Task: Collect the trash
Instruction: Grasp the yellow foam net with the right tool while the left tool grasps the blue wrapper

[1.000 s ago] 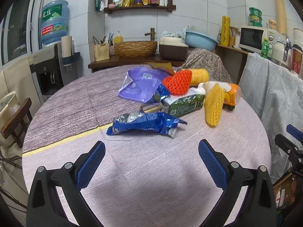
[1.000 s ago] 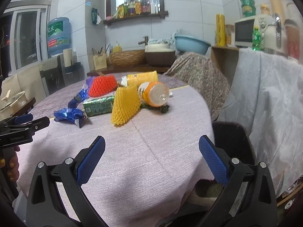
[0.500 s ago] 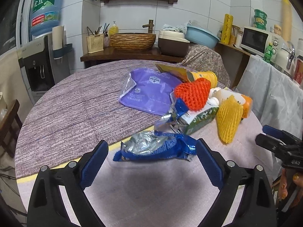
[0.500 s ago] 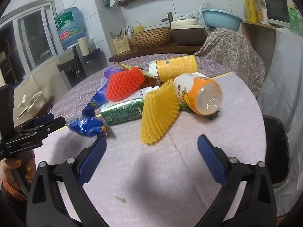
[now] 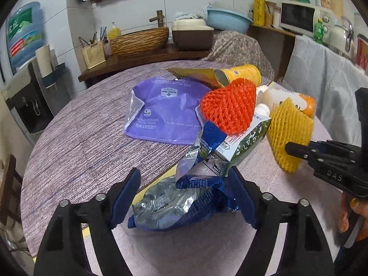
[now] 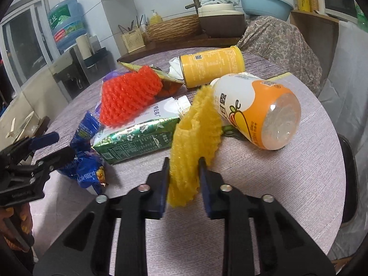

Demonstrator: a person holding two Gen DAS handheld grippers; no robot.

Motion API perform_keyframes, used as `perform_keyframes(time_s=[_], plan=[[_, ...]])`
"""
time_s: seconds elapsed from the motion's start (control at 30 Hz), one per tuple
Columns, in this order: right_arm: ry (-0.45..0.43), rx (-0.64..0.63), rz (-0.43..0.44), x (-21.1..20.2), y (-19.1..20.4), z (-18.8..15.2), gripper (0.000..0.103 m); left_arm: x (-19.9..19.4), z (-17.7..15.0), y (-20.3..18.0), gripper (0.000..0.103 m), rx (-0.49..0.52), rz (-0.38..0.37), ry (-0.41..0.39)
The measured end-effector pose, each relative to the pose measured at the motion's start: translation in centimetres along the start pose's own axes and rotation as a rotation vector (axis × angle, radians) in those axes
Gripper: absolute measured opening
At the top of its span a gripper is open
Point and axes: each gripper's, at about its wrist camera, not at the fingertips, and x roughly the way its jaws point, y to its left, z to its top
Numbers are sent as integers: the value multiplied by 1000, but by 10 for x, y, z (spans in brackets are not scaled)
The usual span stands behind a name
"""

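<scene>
Trash lies on a round table (image 5: 76,142). My left gripper (image 5: 184,197) has its jaws around a crumpled blue foil wrapper (image 5: 181,204), pads touching its ends. My right gripper (image 6: 184,181) is shut on a yellow foam net (image 6: 195,138), which also shows in the left wrist view (image 5: 289,135). Beside them lie a green carton (image 6: 135,138), an orange foam net (image 6: 128,96), an orange juice bottle (image 6: 257,110), a yellow can (image 6: 211,66) and a purple bag (image 5: 165,110).
A wooden counter with a basket sink (image 5: 140,41) stands behind the table. A cloth-draped chair (image 6: 283,39) is at the far right. A water dispenser (image 5: 25,73) stands left. A dark bin (image 6: 349,174) sits below the table's right edge.
Both grippers moved forward and down to the trash. The left jaws narrowed around the blue wrapper. The right jaws closed on the yellow foam net.
</scene>
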Motion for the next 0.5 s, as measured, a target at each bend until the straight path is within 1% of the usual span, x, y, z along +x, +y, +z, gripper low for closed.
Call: perform_keyframes(time_s=[0.07, 0.13, 0.2, 0.27, 0.3, 0.37, 0.4, 0.47, 0.5], plan=[[-6, -11, 0, -3, 0, -3, 19, 6, 4, 0, 70, 19, 7, 16], [-15, -20, 2, -7, 0, -6, 19, 11, 7, 0, 66, 42, 22, 27], [-26, -36, -7, -12, 1, -10, 18, 14, 9, 1, 61, 43, 22, 38], [-30, -46, -6, -15, 2, -13, 18, 17, 10, 2, 52, 44, 17, 51], [-30, -47, -1, -16, 2, -15, 18, 20, 11, 2, 50, 48, 14, 59], [-30, -48, 1, -19, 3, -19, 18, 24, 9, 2, 40, 45, 15, 67], [-30, -50, 1, -20, 2, -18, 18, 25, 8, 3, 37, 36, 12, 70], [-37, -59, -2, -24, 3, -21, 18, 25, 4, 6, 27, 7, -6, 69], [-39, -63, -3, -25, 4, -23, 19, 23, 2, 8, 24, -12, -16, 66]])
